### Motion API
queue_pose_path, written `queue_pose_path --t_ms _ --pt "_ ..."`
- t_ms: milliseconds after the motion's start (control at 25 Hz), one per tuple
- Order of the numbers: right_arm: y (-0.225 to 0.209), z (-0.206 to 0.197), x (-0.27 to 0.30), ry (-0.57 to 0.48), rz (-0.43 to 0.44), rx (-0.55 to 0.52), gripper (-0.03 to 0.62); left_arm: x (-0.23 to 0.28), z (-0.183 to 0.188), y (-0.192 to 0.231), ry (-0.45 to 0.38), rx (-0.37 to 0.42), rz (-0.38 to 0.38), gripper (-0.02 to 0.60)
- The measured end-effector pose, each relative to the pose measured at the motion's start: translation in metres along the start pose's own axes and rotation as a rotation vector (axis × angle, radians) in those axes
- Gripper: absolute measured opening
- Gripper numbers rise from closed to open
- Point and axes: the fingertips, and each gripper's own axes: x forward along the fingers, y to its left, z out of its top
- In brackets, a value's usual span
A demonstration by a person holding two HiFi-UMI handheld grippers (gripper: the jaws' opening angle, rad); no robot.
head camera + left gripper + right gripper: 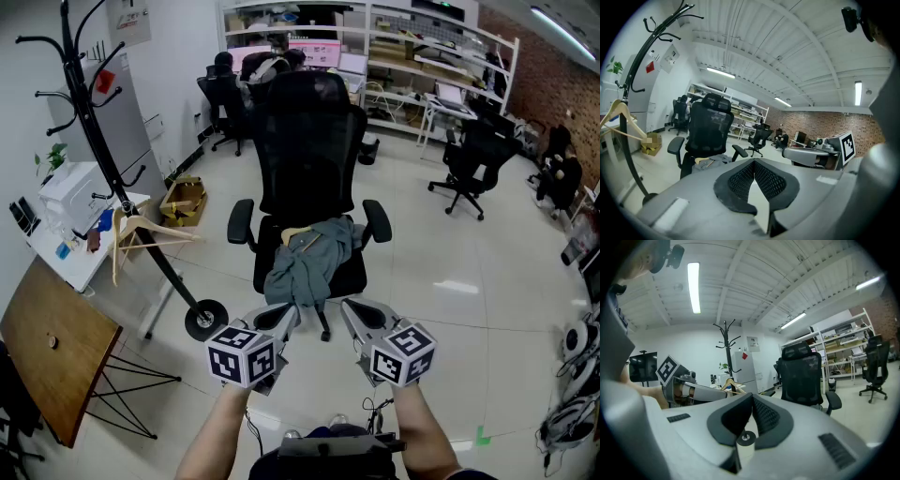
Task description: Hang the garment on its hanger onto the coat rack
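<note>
Currently heaped on chair (314,141) seat, just ahead of both: garment (309,267) on hanger (298,234), hanger end farthest. Left gripper (289,317) and right gripper (350,312) fingers together, empty. Coat rack (89,112) well left, nearer left gripper.

No text, brand or number is legible in any view. Lower centre of head view: marker cube (242,356) on left gripper (284,317) and marker cube (403,352) on right gripper (356,314) carry black-and-white square patterns only, no characters. Upper left: wall notice (128,21), print too small to read. Red tag (104,82) on pale cabinet (136,122), marking unreadable.
</note>
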Motion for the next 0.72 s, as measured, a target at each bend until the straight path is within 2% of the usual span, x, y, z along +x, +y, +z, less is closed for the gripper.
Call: queue_pose_path --t_ms 240,720 --pt "-0.042 0.003 -0.01 -0.004 0.011 0.011 0.0 0.034 0.007 -0.006 -0.009 -0.014 0.035 0.0" --pt "-0.081 0.0 -0.011 0.021 0.058 0.035 0.0 0.075 0.013 -0.014 0.001 -0.008 0.083 0.0"
